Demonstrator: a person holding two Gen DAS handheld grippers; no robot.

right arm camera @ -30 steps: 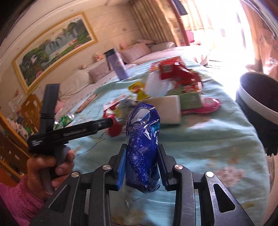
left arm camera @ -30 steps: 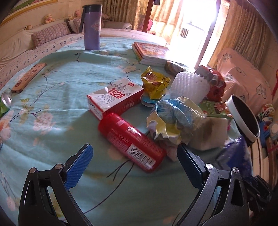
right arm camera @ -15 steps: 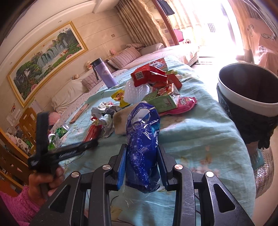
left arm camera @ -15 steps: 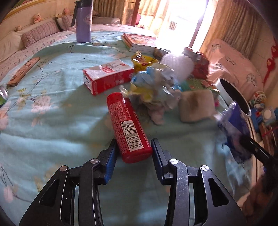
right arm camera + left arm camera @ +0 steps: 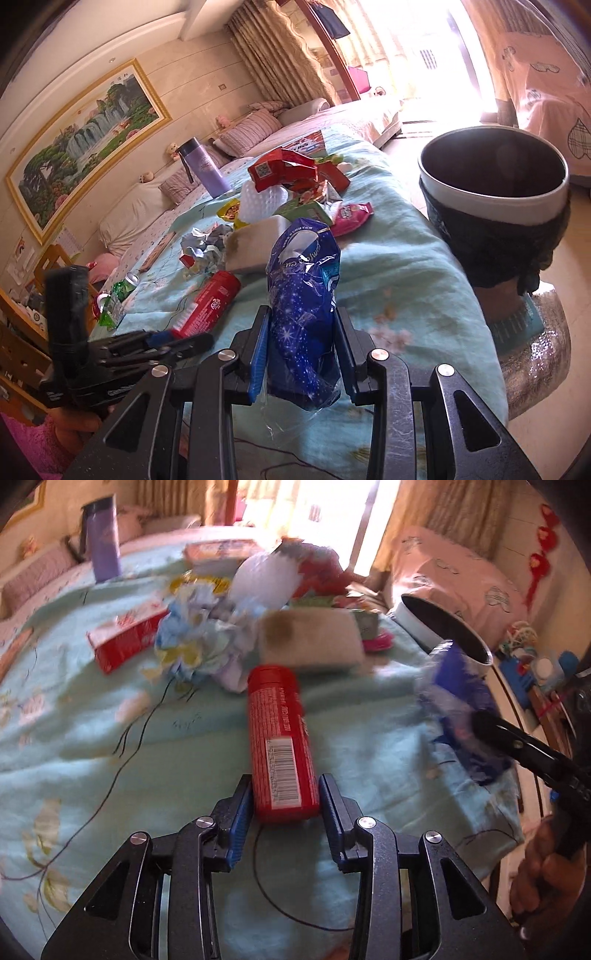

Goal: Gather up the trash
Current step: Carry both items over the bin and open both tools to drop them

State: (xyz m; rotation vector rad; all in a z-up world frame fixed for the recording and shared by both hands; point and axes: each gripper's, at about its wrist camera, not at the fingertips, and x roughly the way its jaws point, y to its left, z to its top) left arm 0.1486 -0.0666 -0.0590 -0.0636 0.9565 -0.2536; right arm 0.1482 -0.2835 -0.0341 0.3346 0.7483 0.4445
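Half a second ago the left gripper [image 5: 285,805] had its pads just either side of the red can [image 5: 281,738]; now the can sits deeper between them, both pads pressed to its base, and it points straight ahead instead of slanting left. The left view has swung toward the bin [image 5: 447,633] and is smeared by motion, so whether the can has left the cloth [image 5: 92,738] is hard to tell. The right gripper [image 5: 301,354] holds as before: closed tight on the blue wrapper [image 5: 303,306], which stands upright between its fingers. The bin [image 5: 495,192] now looms larger and nearer in the right view, just past the table edge, its mouth open and dark inside.

Counted: two grippers, each with one item. One bin. On the cloth [image 5: 406,266], one red-and-white carton [image 5: 125,638], one crumpled paper wad [image 5: 199,642], one stained sponge [image 5: 310,638], one white plastic tray [image 5: 264,199], one pink packet [image 5: 351,218], one yellow packet [image 5: 231,212], one green packet [image 5: 303,211] and a red wrapper heap [image 5: 284,170] whose pieces cannot be separated. One purple flask [image 5: 203,171] stands at the far end. One green can [image 5: 123,290] lies at the left edge.
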